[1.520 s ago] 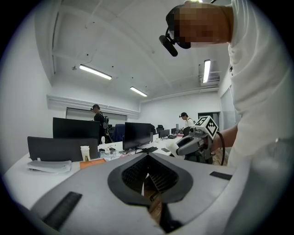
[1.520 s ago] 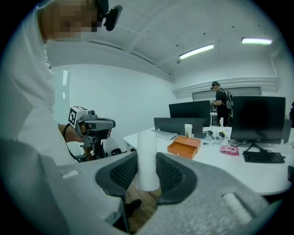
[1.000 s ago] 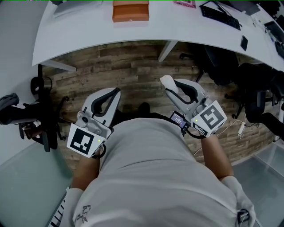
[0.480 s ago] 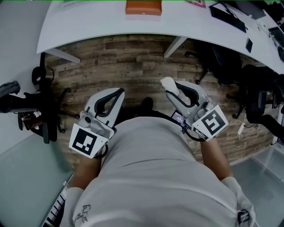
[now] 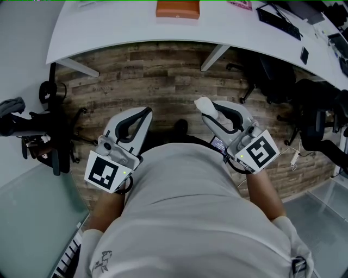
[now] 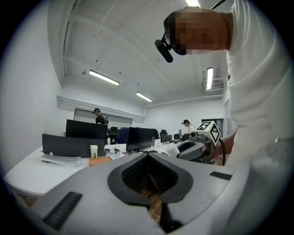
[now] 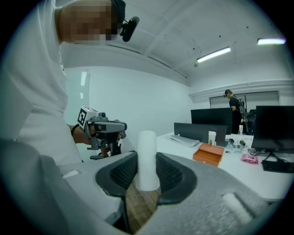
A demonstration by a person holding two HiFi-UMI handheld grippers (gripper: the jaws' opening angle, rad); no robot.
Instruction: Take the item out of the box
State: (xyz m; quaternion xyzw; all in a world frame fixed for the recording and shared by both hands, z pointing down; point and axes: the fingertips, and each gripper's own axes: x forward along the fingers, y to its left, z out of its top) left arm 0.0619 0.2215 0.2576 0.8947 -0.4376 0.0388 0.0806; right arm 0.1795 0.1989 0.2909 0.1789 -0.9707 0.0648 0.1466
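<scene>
An orange box (image 5: pixel 178 8) lies on the white table (image 5: pixel 109 32) far ahead; it also shows in the right gripper view (image 7: pixel 209 154). Both grippers hang close to the person's torso, above the wooden floor and well back from the table. My right gripper (image 5: pixel 209 109) is shut on a white cylindrical item (image 5: pixel 205 103), which stands upright between the pads (image 7: pixel 148 160). My left gripper (image 5: pixel 144 112) is shut with nothing in it, its tips meeting (image 6: pixel 148 155).
A black keyboard (image 5: pixel 277 19) lies at the table's right end. Black office chairs (image 5: pixel 315 119) stand at the right, and a black stand (image 5: pixel 49 136) at the left. Monitors (image 7: pixel 216 120) and two other people (image 6: pixel 97 115) are beyond the table.
The head view has dipped a little, so the table and box sit higher in the picture. Both grippers stay near the torso and the right one keeps its hold on the white item.
</scene>
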